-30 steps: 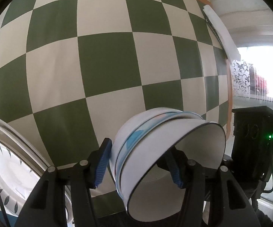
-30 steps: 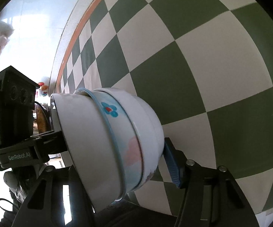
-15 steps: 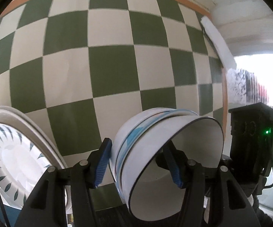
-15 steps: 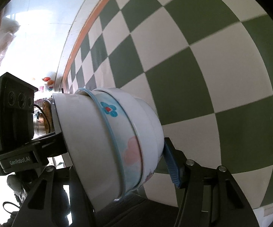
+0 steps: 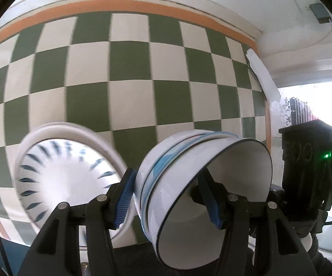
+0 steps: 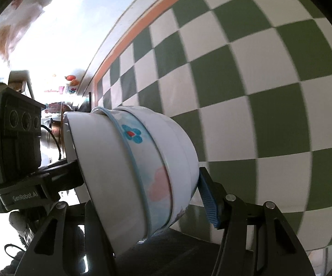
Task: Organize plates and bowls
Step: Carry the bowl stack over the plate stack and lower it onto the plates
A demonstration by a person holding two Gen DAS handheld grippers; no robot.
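A stack of three nested white bowls (image 5: 177,151), the middle one with a blue rim and flower print, hangs tilted on its side above the table. My left gripper (image 5: 168,197) is shut on it, one blue pad against the bottom bowl and the other inside the top bowl. My right gripper (image 6: 147,202) is shut on the same stack of bowls (image 6: 131,172) from the opposite side; only its right pad shows, under the bottom bowl. A white plate (image 5: 62,177) with blue leaf marks lies on the table to the lower left.
The green and white checkered tablecloth (image 5: 131,69) with an orange border fills both views. A white wall rises behind it. The other gripper's black body (image 5: 308,172) stands right of the bowls. Bright kitchen clutter (image 6: 69,85) shows far left in the right wrist view.
Both grippers have risen with the bowl stack held between them. The table looks farther away, its orange border has come into view, and the leaf-pattern plate now shows almost whole.
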